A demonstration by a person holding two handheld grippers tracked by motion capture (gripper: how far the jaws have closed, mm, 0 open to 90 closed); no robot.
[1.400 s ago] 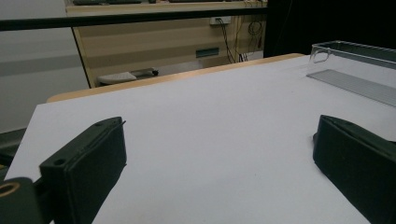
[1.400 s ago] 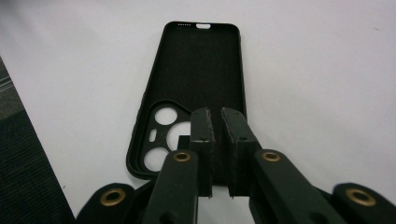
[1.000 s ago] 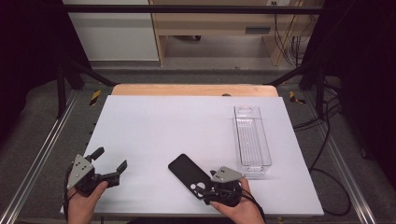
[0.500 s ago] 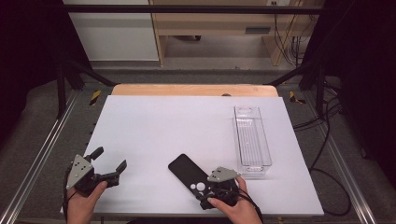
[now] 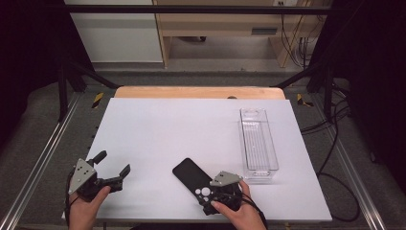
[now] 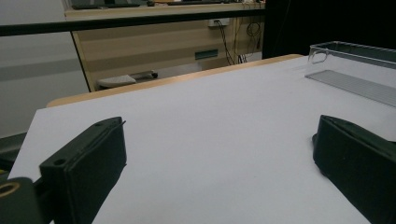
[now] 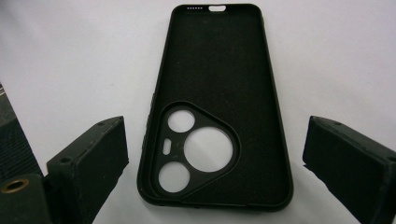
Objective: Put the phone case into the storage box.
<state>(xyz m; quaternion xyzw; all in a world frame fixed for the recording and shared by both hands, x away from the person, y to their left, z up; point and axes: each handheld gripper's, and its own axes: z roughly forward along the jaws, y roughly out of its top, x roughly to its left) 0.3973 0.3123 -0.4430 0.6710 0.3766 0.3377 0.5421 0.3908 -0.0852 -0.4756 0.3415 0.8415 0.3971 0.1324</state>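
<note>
A black phone case [image 5: 190,173] lies inside-up on the white table [image 5: 167,129], near the front edge; its camera cut-outs [image 7: 196,149] face me. My right gripper [image 5: 205,195] sits at the case's near end. Its jaws have just been opening, and in the right gripper view they stand wide on either side of the case [image 7: 215,70], with the right gripper [image 7: 217,137] not touching it. My left gripper [image 5: 113,164] rests at the front left, held by a hand. In the left gripper view the left gripper [image 6: 219,140] is open over bare table.
A clear, long plastic tray [image 5: 258,139] stands at the right of the table, and its wall [image 6: 355,51] is far right in the left gripper view. A wooden strip [image 5: 196,92] borders the far edge. Metal frame rails and cables run alongside the table.
The right gripper's jaws look slightly wider around the case's near end. The case and the left gripper have stayed where they were.
</note>
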